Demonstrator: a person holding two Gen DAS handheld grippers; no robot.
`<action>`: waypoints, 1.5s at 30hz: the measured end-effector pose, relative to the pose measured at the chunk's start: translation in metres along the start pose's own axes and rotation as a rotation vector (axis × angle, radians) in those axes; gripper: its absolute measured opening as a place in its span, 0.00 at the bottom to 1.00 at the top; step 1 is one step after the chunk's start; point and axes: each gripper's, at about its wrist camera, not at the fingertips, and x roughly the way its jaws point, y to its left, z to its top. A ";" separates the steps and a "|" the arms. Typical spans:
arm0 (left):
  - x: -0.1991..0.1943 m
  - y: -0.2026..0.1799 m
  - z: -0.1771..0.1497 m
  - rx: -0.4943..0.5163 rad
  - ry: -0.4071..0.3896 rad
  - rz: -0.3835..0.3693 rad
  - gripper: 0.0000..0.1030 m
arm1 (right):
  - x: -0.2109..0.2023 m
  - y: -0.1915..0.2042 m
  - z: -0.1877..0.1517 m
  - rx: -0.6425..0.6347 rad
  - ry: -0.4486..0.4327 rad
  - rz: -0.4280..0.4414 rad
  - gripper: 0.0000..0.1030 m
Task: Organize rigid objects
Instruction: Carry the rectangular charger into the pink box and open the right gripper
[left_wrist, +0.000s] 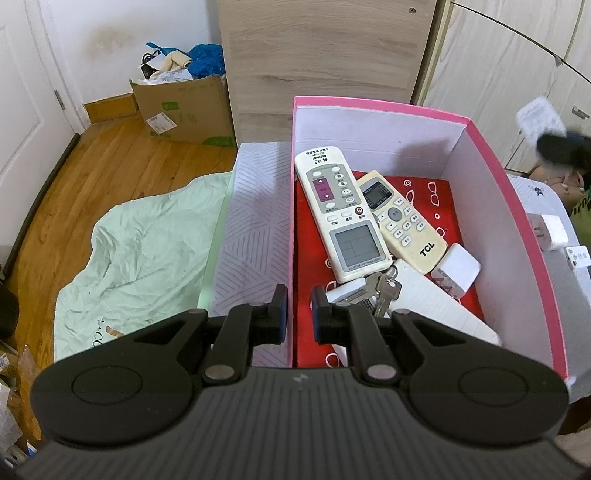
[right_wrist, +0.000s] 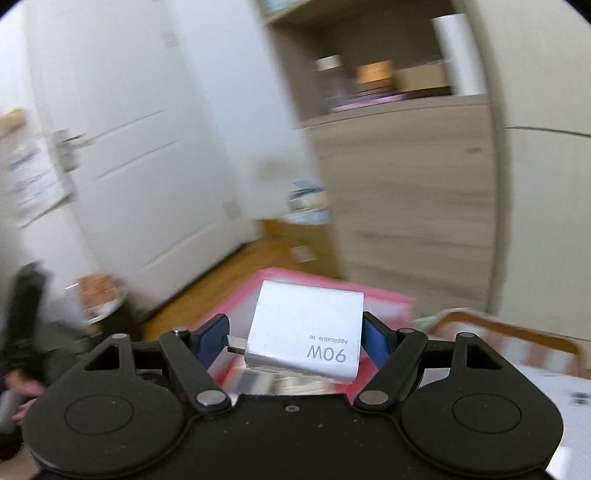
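Left wrist view looks down into a pink box (left_wrist: 509, 177) with white inner walls and a red patterned floor. The left gripper (left_wrist: 298, 314) is clenched on the box's left wall, one pad outside it and one inside, near the box's near left corner. Inside the box, a white remote control (left_wrist: 341, 210) lies along the left wall, its screen end toward the camera. A cream remote marked TCL (left_wrist: 402, 221) lies touching it on the right, angled toward the near right corner. A white charger cube (left_wrist: 456, 269) sits just beside the TCL remote's near end, close to the right wall. A bunch of keys (left_wrist: 384, 288) lies at the near end of the white remote, partly over a flat white block (left_wrist: 443, 314) that reaches toward the near right corner. Outside the box, past its right wall, two small white plugs (left_wrist: 550, 230) rest on a pale surface. To the left of the box lies a pale green cloth (left_wrist: 140, 266) on a wooden floor, with a cardboard carton (left_wrist: 184, 107) beyond it by the wall.

Right wrist view is blurred all around. The right gripper (right_wrist: 295, 338) grasps a white power adapter (right_wrist: 306, 328) marked 90W, its blue pads pressing the adapter's two sides and its metal prongs pointing left. The adapter is held in the air above the pink box, whose far rim shows behind it.
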 end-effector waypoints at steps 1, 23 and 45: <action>0.001 -0.001 0.000 0.000 0.000 0.000 0.10 | 0.007 0.008 -0.001 -0.027 0.024 0.011 0.77; -0.005 0.002 -0.003 0.011 -0.002 -0.014 0.11 | 0.096 0.016 -0.023 -0.204 0.260 -0.283 0.79; -0.004 0.003 -0.001 -0.017 -0.005 -0.010 0.11 | -0.074 -0.013 -0.022 0.000 0.139 -0.322 0.80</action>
